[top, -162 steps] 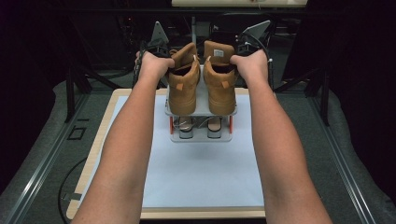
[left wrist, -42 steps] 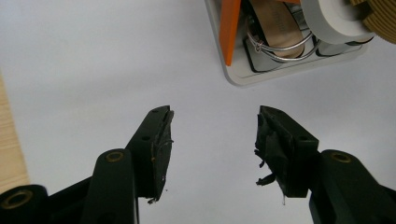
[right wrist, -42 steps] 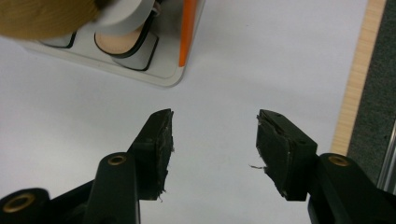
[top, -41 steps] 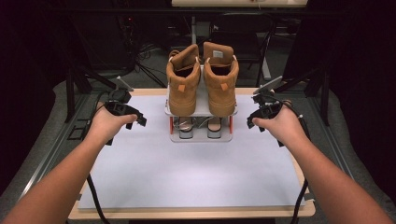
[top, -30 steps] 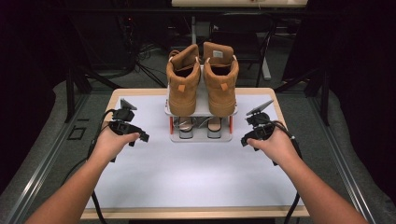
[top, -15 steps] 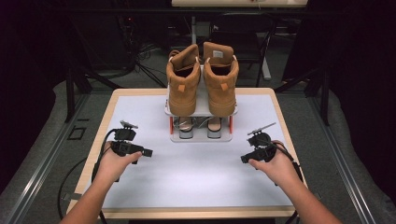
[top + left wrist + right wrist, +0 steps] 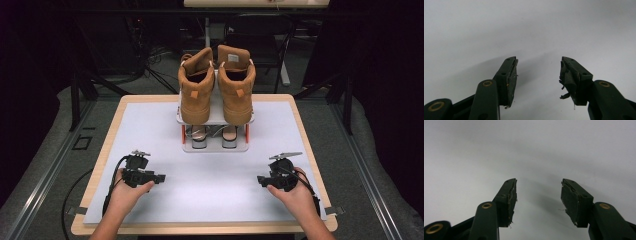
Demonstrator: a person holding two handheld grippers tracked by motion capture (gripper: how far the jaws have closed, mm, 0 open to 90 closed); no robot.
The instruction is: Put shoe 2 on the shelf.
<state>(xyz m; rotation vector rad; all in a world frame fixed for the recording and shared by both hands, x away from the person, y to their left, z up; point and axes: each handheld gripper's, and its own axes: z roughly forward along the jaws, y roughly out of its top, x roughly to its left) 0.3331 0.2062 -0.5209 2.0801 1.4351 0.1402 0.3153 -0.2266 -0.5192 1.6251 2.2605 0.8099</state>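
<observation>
Beyond each hand-held gripper (image 7: 161,177) (image 7: 260,179), seemingly apart: boots (image 7: 216,85)

Two boots (image 7: 216,85) on a rack (image 7: 215,119); slippers (image 7: 214,136) beneath; rack on table (image 7: 210,185)

2 tan high-top boots, left boot (image 7: 196,89) and right boot (image 7: 235,84), stand upright side by side, touching, heels toward the camera. They sit on the top tier of a small rack (image 7: 215,120) at the table's far middle. Each heel carries a small orange tab.
</observation>
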